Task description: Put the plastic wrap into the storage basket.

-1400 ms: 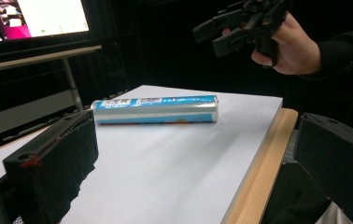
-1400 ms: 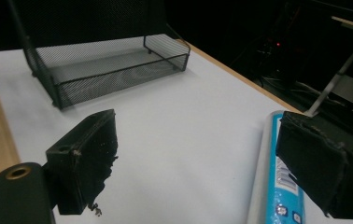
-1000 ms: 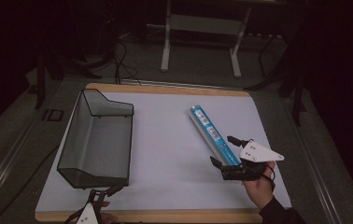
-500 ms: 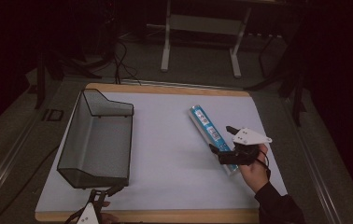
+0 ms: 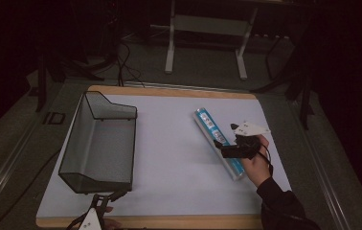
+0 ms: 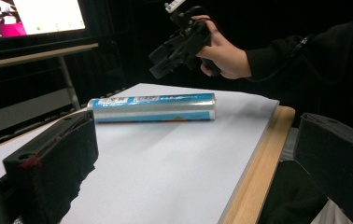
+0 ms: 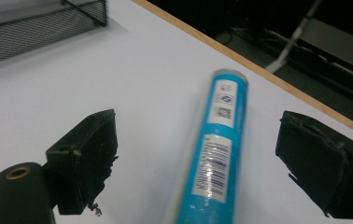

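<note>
- My right gripper (image 5: pixel 223 146) hangs over the blue roll (image 5: pixel 217 142), which lies flat on the white sheet (image 5: pixel 169 143) in the right half of the worktop (image 5: pixel 169 221).
- The roll runs on a slant, its far end toward the middle of the far edge, its near end toward the near right corner.
- In the right gripper view my right jaws stand wide apart, one on each side of the roll (image 7: pixel 214 154), and neither pad touches it; I am holding nothing with them.
- In that same view the label with its barcode faces up, and the roll's far end points at the wooden edge of the worktop (image 7: pixel 277 80).
- In the left gripper view my right hand (image 6: pixel 221 51) carries the right gripper (image 6: pixel 158 63) above the roll (image 6: pixel 153 106), clear of it.
- My left gripper (image 5: pixel 103 201) sits at the near edge of the worktop, toward the near left corner, just in front of the wire basket (image 5: pixel 100 143).
- My left jaws are apart in the left gripper view, with bare sheet (image 6: pixel 165 168) between them.
- The wire basket stands on the left half of the worktop, well apart from the roll, its taller wall toward the far edge.
- A corner of the basket (image 7: pixel 34 28) shows at the top left of the right gripper view.
</note>
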A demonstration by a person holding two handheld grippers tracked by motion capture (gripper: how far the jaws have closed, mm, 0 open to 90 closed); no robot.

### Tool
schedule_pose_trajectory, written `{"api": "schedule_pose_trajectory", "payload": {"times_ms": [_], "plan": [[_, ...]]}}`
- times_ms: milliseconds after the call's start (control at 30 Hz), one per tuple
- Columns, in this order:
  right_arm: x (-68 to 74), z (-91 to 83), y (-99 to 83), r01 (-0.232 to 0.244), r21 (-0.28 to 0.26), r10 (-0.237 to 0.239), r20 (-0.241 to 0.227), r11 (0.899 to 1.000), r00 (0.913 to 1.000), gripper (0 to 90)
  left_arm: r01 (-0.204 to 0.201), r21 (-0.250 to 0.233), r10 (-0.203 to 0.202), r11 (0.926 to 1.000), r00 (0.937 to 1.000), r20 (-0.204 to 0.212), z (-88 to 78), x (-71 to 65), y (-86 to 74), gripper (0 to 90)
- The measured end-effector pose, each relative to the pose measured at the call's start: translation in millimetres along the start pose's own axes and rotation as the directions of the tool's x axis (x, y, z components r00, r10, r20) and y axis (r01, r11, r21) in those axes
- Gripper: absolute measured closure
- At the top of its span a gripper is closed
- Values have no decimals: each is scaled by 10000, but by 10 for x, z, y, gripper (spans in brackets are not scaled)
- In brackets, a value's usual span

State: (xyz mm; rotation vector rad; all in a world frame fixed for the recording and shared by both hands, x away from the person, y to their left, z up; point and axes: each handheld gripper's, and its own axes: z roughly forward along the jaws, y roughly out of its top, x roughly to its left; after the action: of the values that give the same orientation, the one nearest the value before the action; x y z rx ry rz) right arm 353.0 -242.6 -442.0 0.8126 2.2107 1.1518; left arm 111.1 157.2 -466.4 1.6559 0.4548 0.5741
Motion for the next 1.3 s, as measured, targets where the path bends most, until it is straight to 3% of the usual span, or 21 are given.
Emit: {"api": "schedule_pose_trajectory", "payload": {"times_ms": [67,267,567,667,833,1000,1067,1133,1167,1200,1233,1300], "plan": [[-57,61,4,-255,152,257,-138,9996,9996,122,-20,21,20,10000,10000,10,2,0,-1,8],[-123,165,24,-256,550,264,-147,9982,9995,118,-40,48,40,10000,10000,14,2,3,-3,8],[-201,384,65,-567,1467,603,-202,9875,9980,127,-50,47,50,10000,10000,3,-2,5,-3,8],[-242,462,52,-757,1903,816,-233,9788,9964,127,-42,50,42,10000,10000,7,-2,5,-4,8],[-295,569,48,-1137,2725,1258,-272,9554,9917,115,-125,87,125,9999,9999,-47,0,1,-5,8],[-336,628,60,-1536,3149,1621,-10,9366,9868,115,-132,86,132,9999,9999,-52,-1,0,-5,8],[-346,640,64,-1629,3194,1712,22,9335,9852,116,-133,104,133,9999,9999,-40,0,0,-6,8],[-358,680,80,-1839,3602,1914,150,9146,9814,116,-118,100,119,9999,9999,-29,2,0,-6,8],[-371,732,84,-2159,4051,2271,209,8884,9736,114,-110,102,110,9999,9999,-20,3,0,-6,8],[-371,732,84,-2159,4051,2271,209,8884,9736,114,-100,103,101,9999,9999,-18,3,1,-6,8],[-375,753,86,-2297,4178,2432,215,8790,9697,112,-102,109,102,9999,9999,-8,3,1,-6,8],[-389,808,89,-2440,4677,2660,195,8495,9638,109,-105,112,105,9999,9999,4,2,0,-6,8]]}}
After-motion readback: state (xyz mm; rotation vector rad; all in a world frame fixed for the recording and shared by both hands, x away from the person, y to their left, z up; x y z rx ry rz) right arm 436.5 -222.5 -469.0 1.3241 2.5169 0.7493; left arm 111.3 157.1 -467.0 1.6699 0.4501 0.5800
